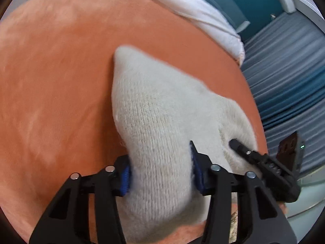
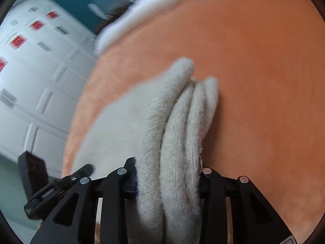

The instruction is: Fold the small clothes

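A cream knitted garment [image 1: 158,105] lies bunched on an orange fleece blanket [image 1: 61,81]. My left gripper [image 1: 160,172] is shut on one end of it, the blue pads pressing the knit from both sides. In the right wrist view my right gripper [image 2: 168,177] is shut on several stacked folds of the same cream garment [image 2: 142,111]. The two grippers sit close side by side. One right-gripper finger [image 1: 241,148] rests against the knit at the right, and one left-gripper finger [image 2: 81,171] shows at the lower left. The garment's underside is hidden.
The orange blanket [image 2: 254,81] spreads wide around the garment. White bedding [image 1: 203,10] lies along its far edge. A blue-grey striped surface [image 1: 284,71] is past the blanket's right edge. White drawers with red labels [image 2: 40,61] stand to the left.
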